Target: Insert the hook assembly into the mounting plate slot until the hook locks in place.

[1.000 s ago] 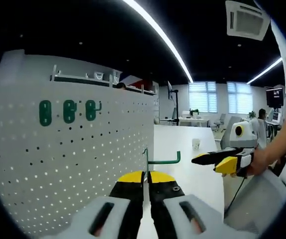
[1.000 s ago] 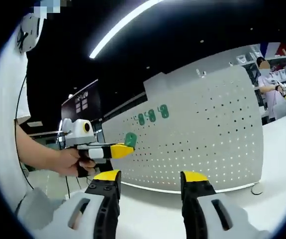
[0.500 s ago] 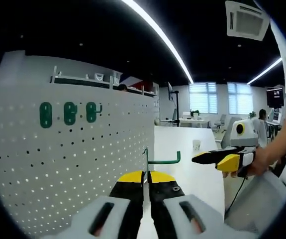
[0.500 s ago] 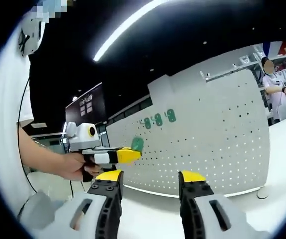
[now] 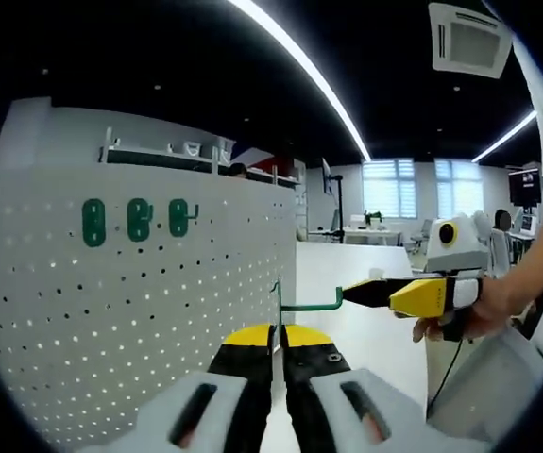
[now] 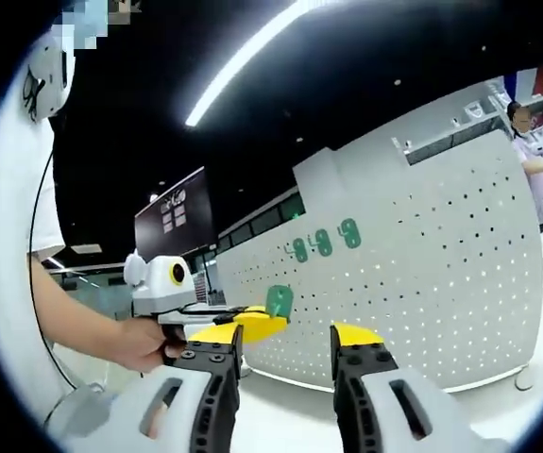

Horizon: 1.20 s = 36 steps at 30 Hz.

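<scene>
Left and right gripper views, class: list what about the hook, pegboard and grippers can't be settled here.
- Left gripper view: green hook base hidden between the left gripper pads.
- Right gripper view: hook plate too small for detail.
- Pegboard target slot: unidentifiable.
- Right gripper contact with hook tip: unclear.

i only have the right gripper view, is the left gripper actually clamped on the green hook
Observer: Yes. In the left gripper view the left gripper has its jaws shut on the flat back plate of the green metal hook.
Operator: which way is its arm pointing
Observer: Sideways, away from the white perforated pegboard and toward the right gripper.
Operator: am i touching it
Observer: Your tip sits right at the hook's upturned end. I cannot tell whether they touch.
</scene>
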Tool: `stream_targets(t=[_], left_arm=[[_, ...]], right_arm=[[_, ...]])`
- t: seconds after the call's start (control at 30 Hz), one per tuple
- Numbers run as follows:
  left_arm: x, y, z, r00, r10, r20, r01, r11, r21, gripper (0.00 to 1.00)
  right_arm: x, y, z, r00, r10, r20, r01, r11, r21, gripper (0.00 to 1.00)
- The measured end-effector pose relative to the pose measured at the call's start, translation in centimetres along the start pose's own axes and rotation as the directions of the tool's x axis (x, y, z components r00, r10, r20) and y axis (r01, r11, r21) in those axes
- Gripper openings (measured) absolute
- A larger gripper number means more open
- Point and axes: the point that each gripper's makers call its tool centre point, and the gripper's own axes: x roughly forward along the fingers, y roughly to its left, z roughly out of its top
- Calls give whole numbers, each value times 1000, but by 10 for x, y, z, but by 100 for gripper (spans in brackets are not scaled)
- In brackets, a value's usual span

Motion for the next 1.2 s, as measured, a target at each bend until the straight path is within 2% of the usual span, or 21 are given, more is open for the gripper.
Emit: stream_targets(t=[0.57, 0.8, 1.2], left_arm=[[-1, -5, 2, 1000, 14, 10, -14, 1000, -6, 2], [0, -8, 4, 1000, 24, 14, -24, 1000, -3, 2], [-1, -10, 8, 999, 33, 29, -33, 999, -2, 2]], right_arm=[[18, 0, 6, 1000, 3, 14, -4, 998, 68, 24], [23, 2, 2, 1000, 19, -6, -18, 996, 91, 20], [35, 7, 0, 999, 30, -15, -28, 995, 91, 13]])
